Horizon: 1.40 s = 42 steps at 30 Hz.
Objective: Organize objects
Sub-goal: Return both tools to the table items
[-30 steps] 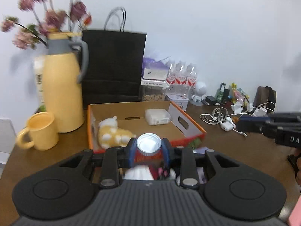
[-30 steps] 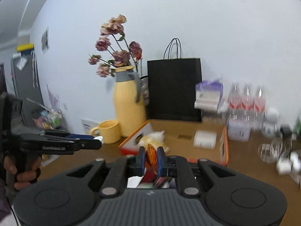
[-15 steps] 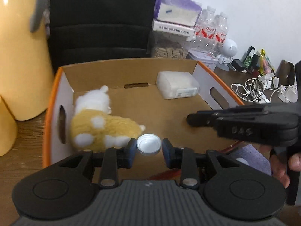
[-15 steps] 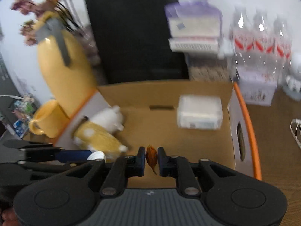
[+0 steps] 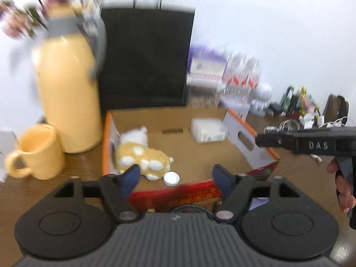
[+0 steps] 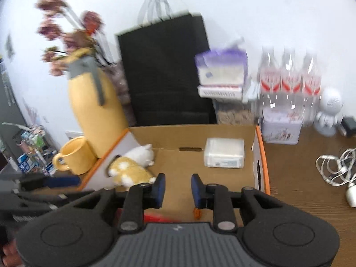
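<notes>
An orange-rimmed cardboard box [image 5: 195, 158] holds a yellow and white plush toy [image 5: 142, 155], a white packet [image 5: 208, 130] and a white cap [image 5: 171, 178]. The cap lies loose on the box floor beside the toy. My left gripper [image 5: 175, 179] hovers at the box's near edge, its jaws opening wide with no pad touching the cap. My right gripper [image 6: 178, 188] is over the near end of the box [image 6: 189, 166], jaws opening with nothing between them. A small orange piece [image 6: 197, 213] shows just under its right finger.
A yellow jug [image 5: 69, 93] with flowers and a yellow mug [image 5: 37, 153] stand left of the box. A black paper bag [image 5: 144, 57] is behind it. Water bottles [image 6: 289, 82], a white figure [image 6: 329, 111] and tangled cables [image 6: 336, 166] fill the right side.
The left jaws spread wide and let go of the white cap, which now lies in the box. The right jaws parted and the orange thing is no longer between them.
</notes>
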Each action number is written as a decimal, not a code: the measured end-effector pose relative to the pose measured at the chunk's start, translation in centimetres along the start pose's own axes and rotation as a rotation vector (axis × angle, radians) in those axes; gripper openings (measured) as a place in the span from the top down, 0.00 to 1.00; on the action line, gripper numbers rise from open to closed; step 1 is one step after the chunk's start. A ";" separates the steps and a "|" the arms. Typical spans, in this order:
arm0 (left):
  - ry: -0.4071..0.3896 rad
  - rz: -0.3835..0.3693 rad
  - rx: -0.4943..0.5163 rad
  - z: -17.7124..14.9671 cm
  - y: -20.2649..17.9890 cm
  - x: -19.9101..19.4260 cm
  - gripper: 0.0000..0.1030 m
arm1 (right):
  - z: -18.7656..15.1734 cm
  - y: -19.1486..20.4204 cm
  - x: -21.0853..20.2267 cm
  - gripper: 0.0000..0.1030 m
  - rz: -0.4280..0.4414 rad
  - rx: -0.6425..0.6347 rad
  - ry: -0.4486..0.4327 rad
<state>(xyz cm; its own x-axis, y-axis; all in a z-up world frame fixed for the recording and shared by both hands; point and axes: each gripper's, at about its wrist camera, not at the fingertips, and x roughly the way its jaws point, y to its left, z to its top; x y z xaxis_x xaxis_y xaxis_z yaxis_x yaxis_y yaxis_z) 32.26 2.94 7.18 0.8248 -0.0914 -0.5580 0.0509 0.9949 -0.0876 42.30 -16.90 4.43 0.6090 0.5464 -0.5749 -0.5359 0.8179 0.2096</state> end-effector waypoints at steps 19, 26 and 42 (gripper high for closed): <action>-0.038 0.058 -0.027 -16.9 -5.0 -16.4 0.02 | -21.3 7.1 -19.2 0.36 -0.047 0.033 -0.080; -0.078 0.027 -0.046 -16.1 -4.9 -14.5 0.02 | -20.8 7.8 -21.7 0.22 -0.080 -0.024 -0.170; 0.075 0.044 -0.233 -7.6 6.3 4.8 0.26 | -11.2 2.4 -5.3 0.40 -0.208 -0.071 -0.120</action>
<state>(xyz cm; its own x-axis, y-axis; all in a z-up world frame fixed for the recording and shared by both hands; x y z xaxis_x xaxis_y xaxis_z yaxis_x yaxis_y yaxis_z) 32.25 8.41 -2.29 0.7790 -0.0599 -0.6242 -0.1227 0.9616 -0.2454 31.24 -19.79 -0.88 0.7731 0.3888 -0.5011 -0.4292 0.9024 0.0380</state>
